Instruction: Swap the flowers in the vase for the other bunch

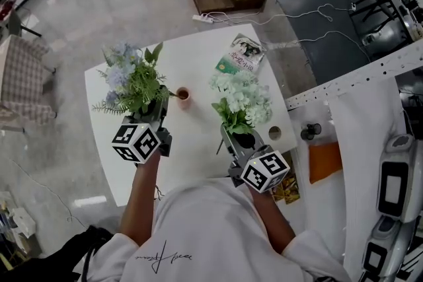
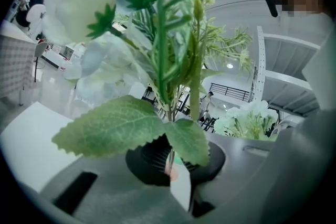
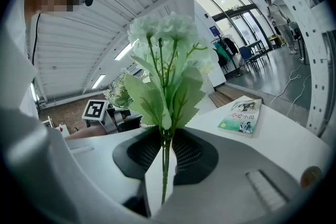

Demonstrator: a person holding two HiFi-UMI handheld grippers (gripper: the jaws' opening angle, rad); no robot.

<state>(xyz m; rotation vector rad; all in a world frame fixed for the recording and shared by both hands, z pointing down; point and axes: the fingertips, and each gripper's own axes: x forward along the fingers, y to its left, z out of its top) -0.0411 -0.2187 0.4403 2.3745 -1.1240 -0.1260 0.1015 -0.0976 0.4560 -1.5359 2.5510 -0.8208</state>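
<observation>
Left gripper is nearly closed, its jaws pinching the thin stems of the blue-and-white artificial flower bunch with leafy green sprigs. Our right gripper clamps the stems of the white-and-pale-green artificial bunch just as narrowly. We hold both bunches upright by their lower stems over the white rectangular table, one on each side of the small terracotta-pink vase. The vase stands between them and looks empty. We judge this keeps the heads from tangling and leaves the vase mouth free. We count two grippers, two bunches, one vase and one green-covered paperback book.
</observation>
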